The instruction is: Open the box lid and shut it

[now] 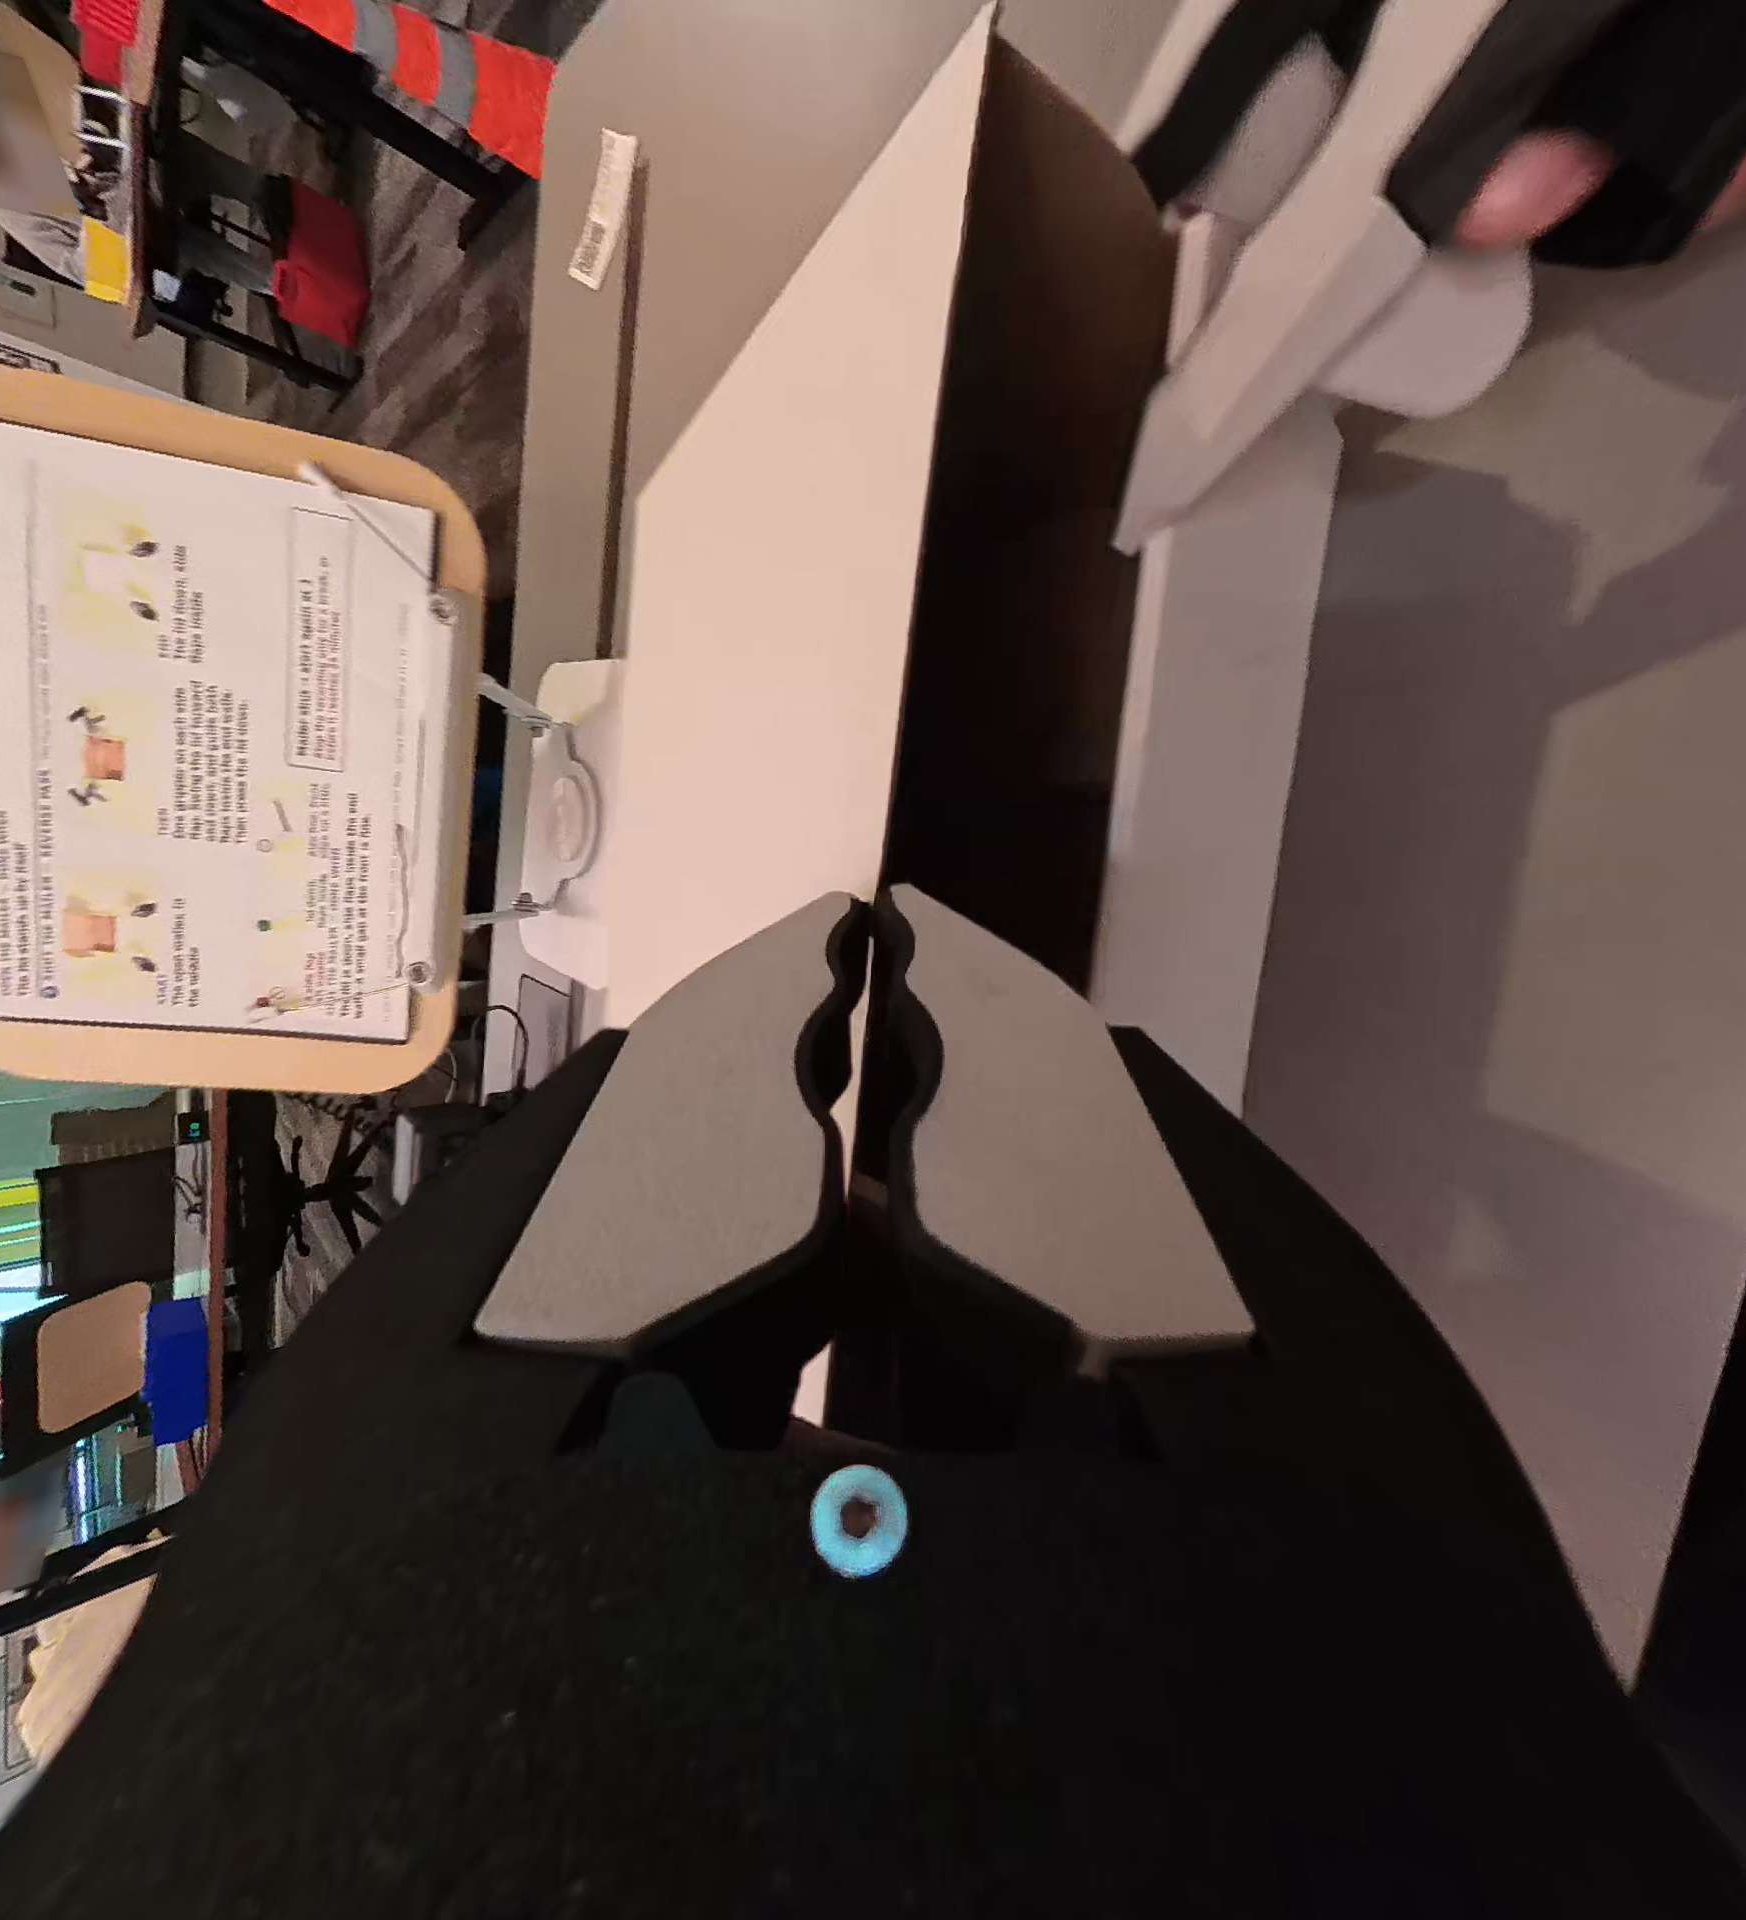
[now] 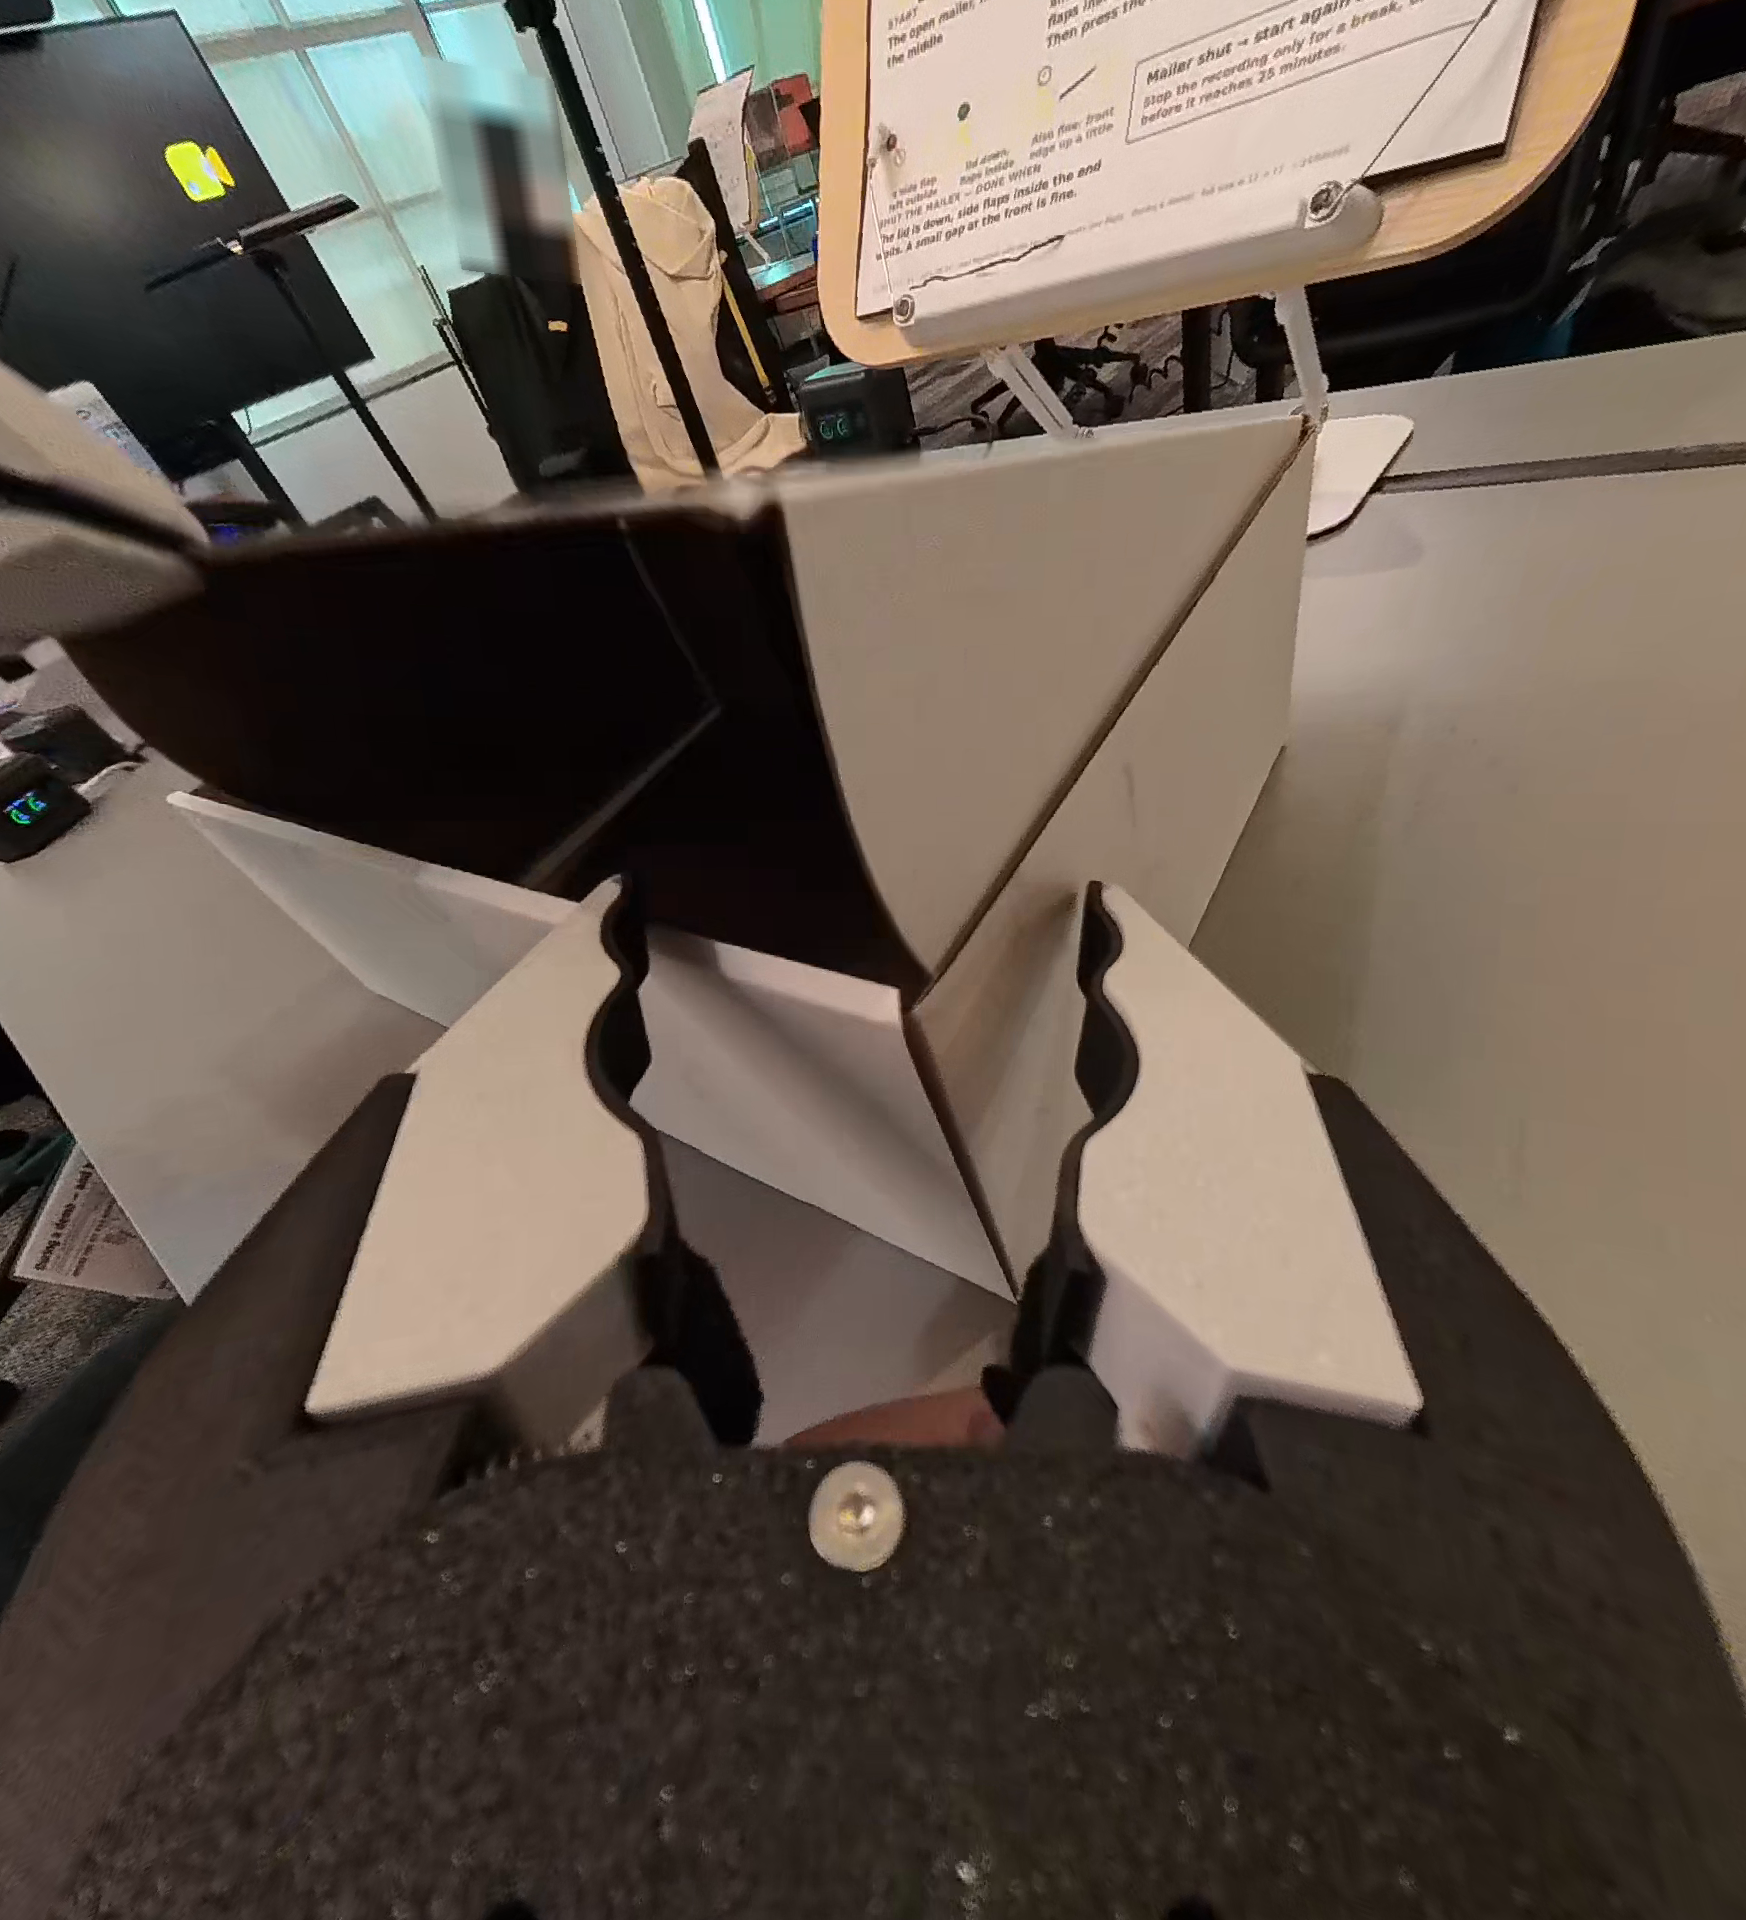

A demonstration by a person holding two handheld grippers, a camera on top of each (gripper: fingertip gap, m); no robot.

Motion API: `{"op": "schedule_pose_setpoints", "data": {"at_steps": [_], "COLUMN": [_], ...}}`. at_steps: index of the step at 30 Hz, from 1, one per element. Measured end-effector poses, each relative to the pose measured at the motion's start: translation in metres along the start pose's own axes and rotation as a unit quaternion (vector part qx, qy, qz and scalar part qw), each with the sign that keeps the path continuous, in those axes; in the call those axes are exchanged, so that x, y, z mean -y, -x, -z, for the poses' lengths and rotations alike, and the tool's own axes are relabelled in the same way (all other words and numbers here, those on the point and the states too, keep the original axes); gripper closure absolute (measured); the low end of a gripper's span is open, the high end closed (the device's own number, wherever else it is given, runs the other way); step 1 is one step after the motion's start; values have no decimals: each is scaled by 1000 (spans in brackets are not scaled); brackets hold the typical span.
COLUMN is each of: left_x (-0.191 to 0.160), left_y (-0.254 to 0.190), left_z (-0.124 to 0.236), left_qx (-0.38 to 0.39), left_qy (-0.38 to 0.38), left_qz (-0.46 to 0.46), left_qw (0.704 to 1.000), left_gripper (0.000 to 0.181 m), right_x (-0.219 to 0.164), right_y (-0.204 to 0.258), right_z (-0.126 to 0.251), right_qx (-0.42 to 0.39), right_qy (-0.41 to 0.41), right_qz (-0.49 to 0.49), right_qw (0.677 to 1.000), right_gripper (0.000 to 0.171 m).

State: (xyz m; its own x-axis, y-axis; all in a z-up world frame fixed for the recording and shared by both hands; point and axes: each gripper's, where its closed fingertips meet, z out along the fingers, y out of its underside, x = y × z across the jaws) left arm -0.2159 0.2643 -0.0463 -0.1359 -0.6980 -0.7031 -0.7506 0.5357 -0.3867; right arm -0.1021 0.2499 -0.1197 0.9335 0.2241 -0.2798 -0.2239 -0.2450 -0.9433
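Left claw (image 1: 869,914) clamped on raised lid (image 1: 796,468) edge — right claw (image 2: 858,935) spread.

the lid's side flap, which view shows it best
The right wrist view: the side flap faces the camera, crease and all, ahead of the open right gripper. The left wrist view shows none of it clearly.

Even indoor light (edges warped, blurred).

Raised lid (image 2: 952,665) and clipboard stand (image 2: 1160,156) ahead; bare table (image 2: 1575,831) rightward.
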Motion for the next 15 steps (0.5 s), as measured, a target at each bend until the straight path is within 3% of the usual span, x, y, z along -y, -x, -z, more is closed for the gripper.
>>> {"op": "schedule_pose_setpoints", "data": {"at_steps": [1,10,13,15], "left_x": [1,6,11,13], "left_y": [6,31,44,53], "left_z": [2,9,11,13], "left_qx": [3,1,4,10], "left_qy": [0,14,21,21], "left_qz": [3,-7,-7,11], "left_qw": [1000,1000,1000,1000], "left_gripper": [181,181,181,181], "right_x": [0,39,37,43], "right_y": [0,6,-7,-16], "right_z": [0,14,11,13], "right_qx": [1,-30,-87,-135], "right_qy": [0,-56,-35,-39], "right_qz": [0,105,152,184], "right_qw": [1000,992,984,973], "right_gripper": [89,105,129,155]}}
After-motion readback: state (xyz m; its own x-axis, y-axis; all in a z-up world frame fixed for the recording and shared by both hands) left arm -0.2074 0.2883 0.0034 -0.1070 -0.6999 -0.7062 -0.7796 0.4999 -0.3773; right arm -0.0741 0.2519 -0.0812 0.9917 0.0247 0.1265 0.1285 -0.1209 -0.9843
